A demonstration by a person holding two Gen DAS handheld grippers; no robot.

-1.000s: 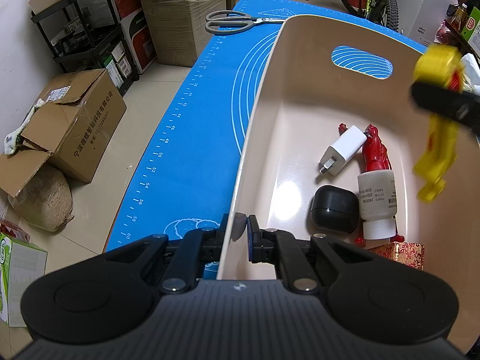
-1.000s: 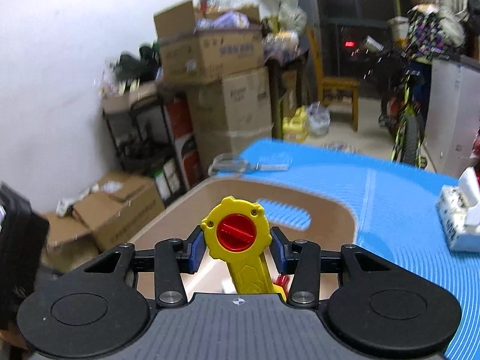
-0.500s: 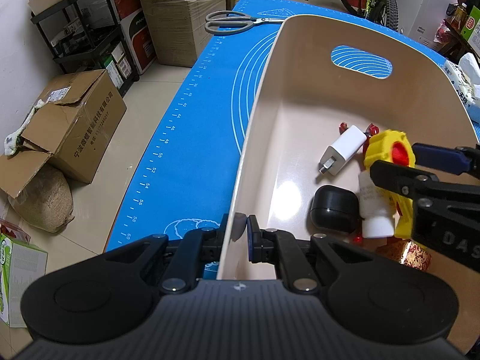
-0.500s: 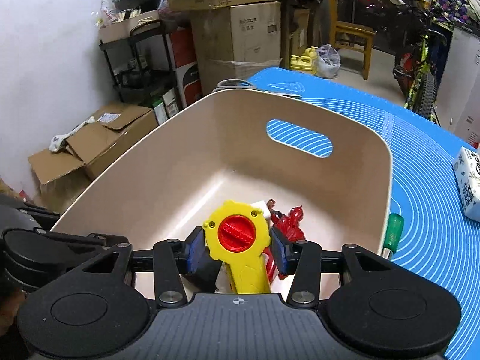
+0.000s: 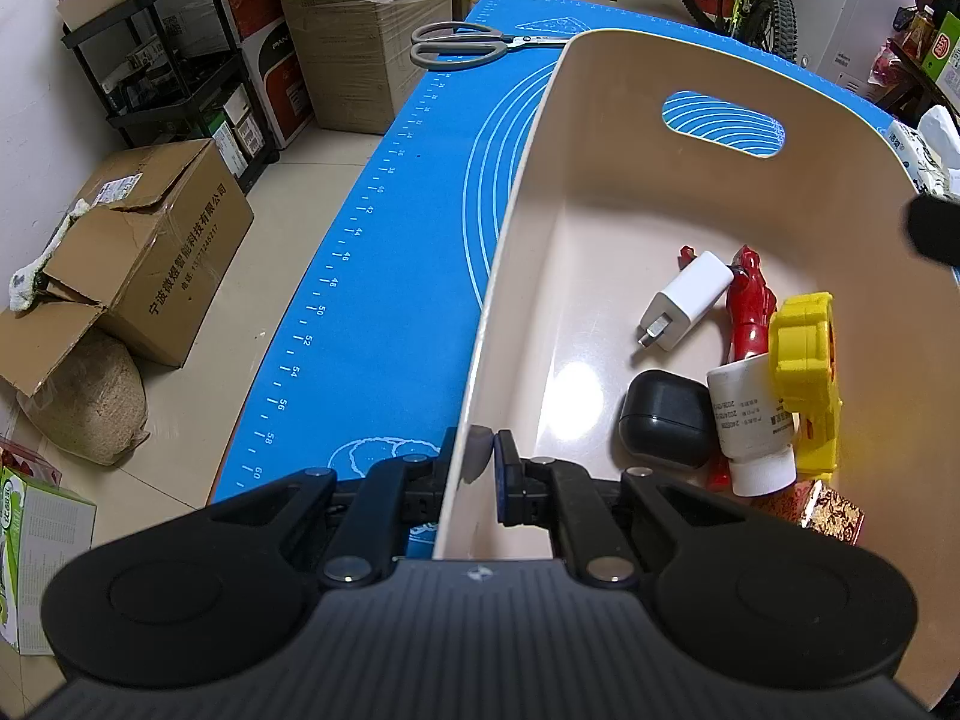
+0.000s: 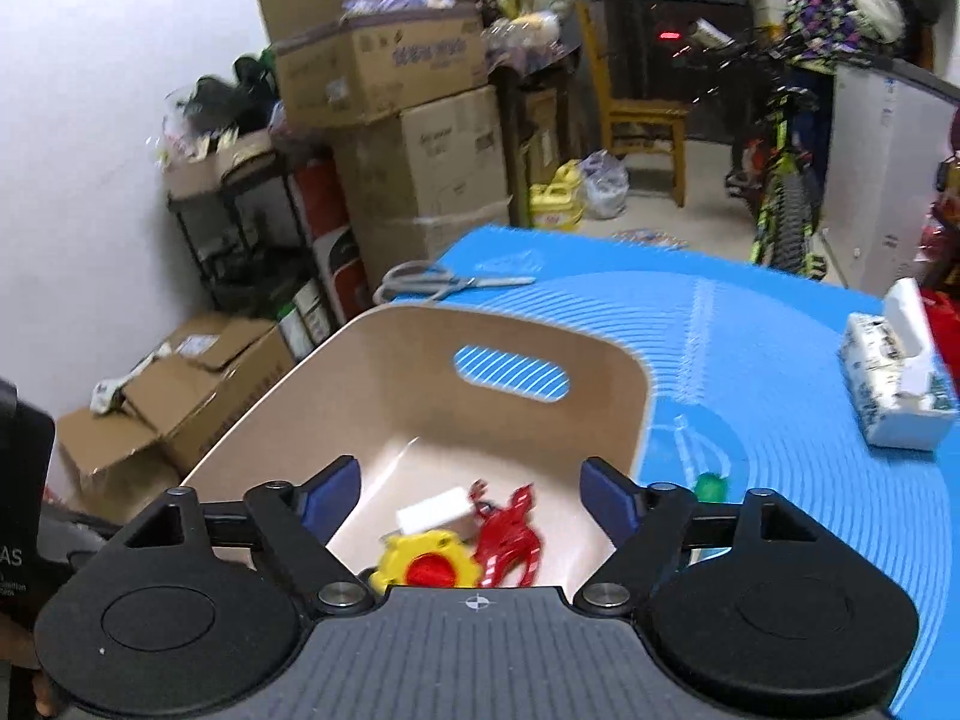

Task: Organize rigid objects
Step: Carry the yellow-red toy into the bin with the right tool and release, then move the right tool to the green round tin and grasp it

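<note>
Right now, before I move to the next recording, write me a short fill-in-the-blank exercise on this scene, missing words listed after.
1. The left gripper is clamped on the rim of the beige ____.
2. The yellow toy lies inside the bin, no longer between the right gripper's ____ jaws.
3. The white charger rests against the ____ figurine.
4. Beyond the bin, on the blue mat, lie grey-handled ____.

Missing words: bin; open; red; scissors

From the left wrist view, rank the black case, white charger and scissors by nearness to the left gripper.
1. black case: in the bin, just right of the left gripper.
2. white charger: deeper in the bin.
3. scissors: on the blue mat beyond the bin's far end.
</note>
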